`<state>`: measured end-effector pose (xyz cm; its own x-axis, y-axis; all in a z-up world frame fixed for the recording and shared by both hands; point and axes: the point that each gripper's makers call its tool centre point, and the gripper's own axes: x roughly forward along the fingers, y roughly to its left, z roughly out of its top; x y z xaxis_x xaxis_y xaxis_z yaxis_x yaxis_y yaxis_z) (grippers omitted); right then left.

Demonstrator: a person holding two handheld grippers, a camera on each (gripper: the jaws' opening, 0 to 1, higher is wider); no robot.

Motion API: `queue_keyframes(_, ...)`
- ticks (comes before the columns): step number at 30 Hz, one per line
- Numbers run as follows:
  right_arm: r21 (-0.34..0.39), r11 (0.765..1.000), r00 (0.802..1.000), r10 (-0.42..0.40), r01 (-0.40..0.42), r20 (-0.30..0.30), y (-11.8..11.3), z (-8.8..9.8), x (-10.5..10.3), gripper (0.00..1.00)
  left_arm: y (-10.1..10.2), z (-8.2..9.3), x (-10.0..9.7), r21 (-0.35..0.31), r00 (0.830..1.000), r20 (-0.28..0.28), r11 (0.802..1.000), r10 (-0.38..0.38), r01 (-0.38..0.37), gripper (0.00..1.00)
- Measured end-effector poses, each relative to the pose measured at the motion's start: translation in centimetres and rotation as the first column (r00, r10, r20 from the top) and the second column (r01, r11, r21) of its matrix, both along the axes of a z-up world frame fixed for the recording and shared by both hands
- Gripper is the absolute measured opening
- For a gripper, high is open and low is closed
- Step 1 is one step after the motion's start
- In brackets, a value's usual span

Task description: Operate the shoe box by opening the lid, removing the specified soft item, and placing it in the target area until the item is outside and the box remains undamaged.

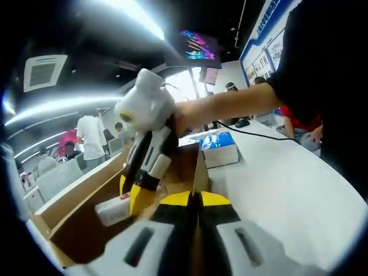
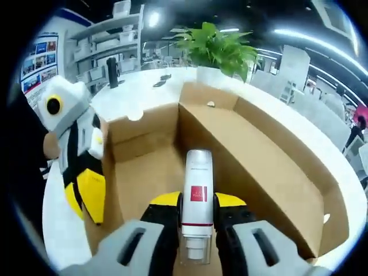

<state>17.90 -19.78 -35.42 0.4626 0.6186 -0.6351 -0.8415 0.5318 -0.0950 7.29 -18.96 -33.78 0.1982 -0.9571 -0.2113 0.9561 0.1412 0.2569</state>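
In the left gripper view, the left claw [image 1: 194, 201] rises from the bottom with its yellow-tipped jaws pressed together, nothing between them. Just ahead sits the open cardboard box [image 1: 86, 227] on the white counter [image 1: 287, 190], its brown inside facing up and one flap standing at the far end. The right claw [image 1: 135, 192] reaches down into the box from above, held by a person's hand [image 1: 184, 118] on a bare forearm — its jaws pinch a white tube [image 1: 112, 210] that lies low inside the box, close to the near wall. Farther along the counter rests a blue-topped carton [image 1: 219, 146], with a dark cable trailing past it. People stand and sit in the background under long ceiling lights, and a bright screen hangs overhead.

In the right gripper view, the right claw [image 2: 195, 230] comes up from the bottom, jaws closed on the tube [image 2: 196, 201], which points forward along the jaws; it is white with a red square label. The tube is inside the box [image 2: 270, 155], over its brown floor, the walls rising around it and a long flap folded out to the right. The left claw [image 2: 86, 192] hangs at the left, just outside the box wall, over the counter [image 2: 138, 86]. Beyond the box stands a green plant [image 2: 218, 49], and shelving runs along the back.
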Motion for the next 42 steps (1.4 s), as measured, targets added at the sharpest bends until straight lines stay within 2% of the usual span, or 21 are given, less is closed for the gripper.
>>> queue_keyframes(7,0.028,0.999,0.998,-0.038,0.036,0.046,-0.2,3.4,-1.0,0.20,0.1,-0.1,0.0,0.000,1.000,0.000,1.000,0.000,0.000,0.04)
queue_keyframes(14,0.087,0.987,0.987,-0.142,0.135,0.078,-2.8,7.2,-2.3,0.20,0.0,-0.1,0.0,0.000,1.000,0.001,1.000,-0.001,0.001,0.04)
queue_keyframes(18,0.131,0.972,0.974,-0.208,0.196,0.088,-4.7,9.0,-3.0,0.20,0.0,-0.1,0.0,0.000,1.000,0.001,1.000,-0.001,0.001,0.04)
queue_keyframes(28,0.141,0.927,0.921,-0.365,0.347,0.138,-11.5,12.1,-4.6,0.20,0.0,-0.1,0.0,0.000,1.000,0.002,1.000,-0.001,0.001,0.04)
queue_keyframes(32,0.144,0.898,0.889,-0.435,0.416,0.146,-14.8,13.1,-5.4,0.20,-0.1,0.2,-0.1,0.000,1.000,0.003,1.000,-0.001,0.001,0.04)
queue_keyframes(36,0.148,0.861,0.845,-0.507,0.487,0.167,-17.9,13.9,-6.4,0.20,-0.2,0.4,-0.2,0.000,1.000,0.004,1.000,-0.001,0.001,0.04)
queue_keyframes(39,0.149,0.806,0.784,-0.592,0.573,0.188,-21.8,14.5,-7.2,0.20,-0.2,0.5,-0.3,-0.001,1.000,0.005,1.000,-0.001,0.001,0.04)
queue_keyframes(41,0.140,0.750,0.725,-0.662,0.647,0.190,-25.5,14.2,-8.2,0.20,-0.3,0.6,-0.3,0.000,1.000,0.005,1.000,-0.002,0.002,0.04)
queue_keyframes(42,0.141,0.732,0.709,-0.681,0.666,0.185,-26.6,14.0,-8.5,0.20,-0.3,0.6,-0.3,0.000,1.000,0.006,1.000,-0.001,0.001,0.04)
